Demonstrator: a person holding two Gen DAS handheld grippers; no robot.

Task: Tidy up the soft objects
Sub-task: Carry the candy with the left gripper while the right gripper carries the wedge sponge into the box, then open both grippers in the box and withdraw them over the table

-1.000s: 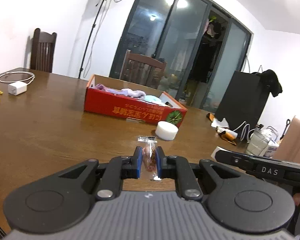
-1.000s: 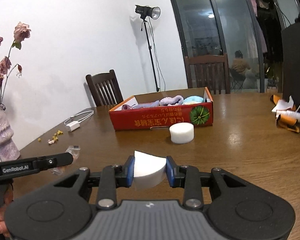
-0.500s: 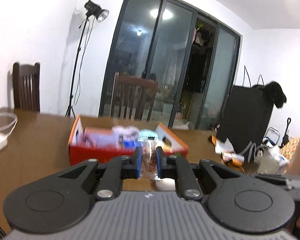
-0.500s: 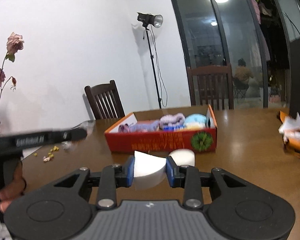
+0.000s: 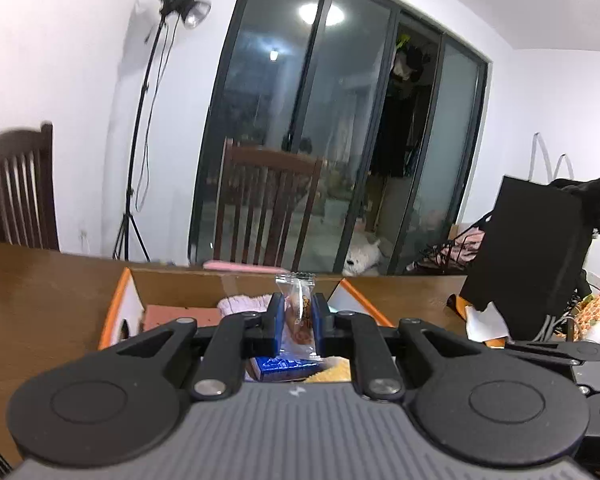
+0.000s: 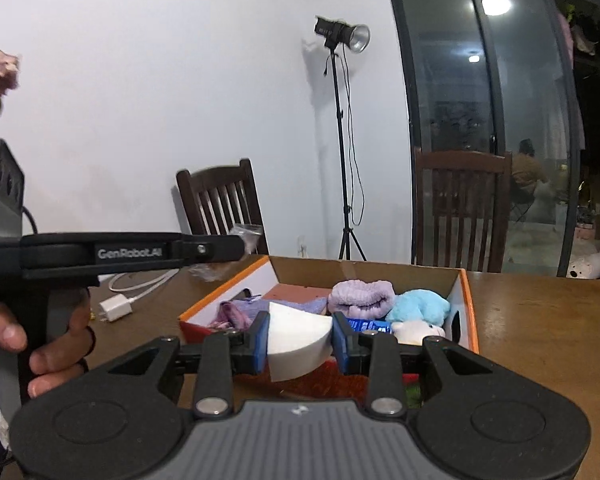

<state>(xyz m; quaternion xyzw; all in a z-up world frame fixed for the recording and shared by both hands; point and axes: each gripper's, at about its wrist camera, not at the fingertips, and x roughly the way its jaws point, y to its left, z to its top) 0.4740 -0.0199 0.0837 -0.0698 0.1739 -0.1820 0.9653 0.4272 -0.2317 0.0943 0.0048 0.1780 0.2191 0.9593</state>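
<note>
Right wrist view: the right gripper (image 6: 300, 340) jaws clamp a white foam wedge (image 6: 298, 342) at the near rim of the box (image 6: 466, 308), the left gripper (image 5: 296, 322) jaws pinch a wrapped snack packet (image 5: 298, 308) above the box interior at 12 o'clock, so the delivery step is in hand, and the next move likely calls for lowering each item into free space before release.

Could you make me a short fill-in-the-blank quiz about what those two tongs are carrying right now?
1. The left tongs pinch a clear ____ wrapper.
2. The right tongs squeeze a ____ foam wedge.
3. Both hover at an open cardboard ____.
4. Inside it, a light blue plush lies beside a ____ rolled cloth.

Missing words: snack; white; box; purple
</note>
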